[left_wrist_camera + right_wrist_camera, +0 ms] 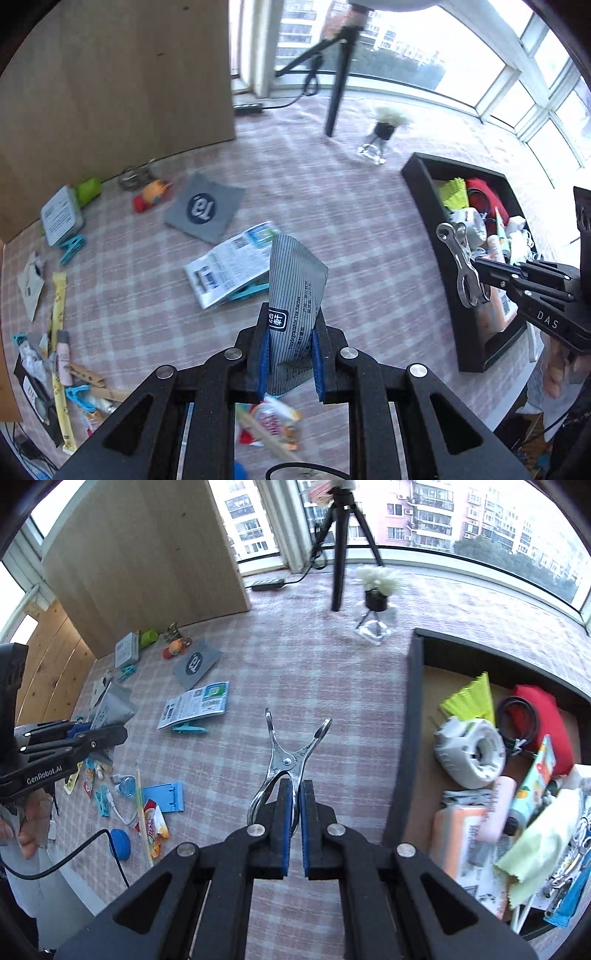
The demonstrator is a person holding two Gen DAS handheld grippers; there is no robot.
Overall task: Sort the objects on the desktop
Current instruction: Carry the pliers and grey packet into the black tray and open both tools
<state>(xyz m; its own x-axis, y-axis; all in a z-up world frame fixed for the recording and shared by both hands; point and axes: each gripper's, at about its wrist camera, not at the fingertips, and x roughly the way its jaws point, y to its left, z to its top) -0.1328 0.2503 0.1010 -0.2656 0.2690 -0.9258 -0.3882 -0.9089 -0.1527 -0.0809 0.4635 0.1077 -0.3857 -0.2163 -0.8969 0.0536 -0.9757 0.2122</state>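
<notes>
In the left wrist view, your left gripper [290, 354] pinches a striped grey tea sachet [295, 295] between its blue pads, holding it upright and clear of the checked tabletop [351, 229]. The grip sits low on the packet, which leaves the printed face readable: "Biodegradable Tea Sachet" runs along it, beside a dark badge of characters you cannot make out. Further off lies a grey square card [205, 208] with a dark round logo, and a printed leaflet [231, 264] resting on a teal clip. At the right edge your right gripper [476, 271] carries a metal clip [460, 264] over the near wall of the black tray [430, 206]; its finger reads "DAS". That placement suggests the clip is bound for the tray, where sorted things already pile up.

In the right wrist view, your right gripper [294, 823] is pressed together on the metal clip [288, 760], gripping one of its handle loops so the two prongs point forward and spread. It hangs above the tabletop [332, 672], just left of the black tray [413, 701], which holds a white tape roll, a yellow-green cloth, something red and assorted packets. At the far left your left gripper [79, 731] shows side-on with the tea sachet [110, 707] in it, and its arm is marked "GenRobot.AI". Loose items lie scattered on the tabletop below it, unsorted.
</notes>
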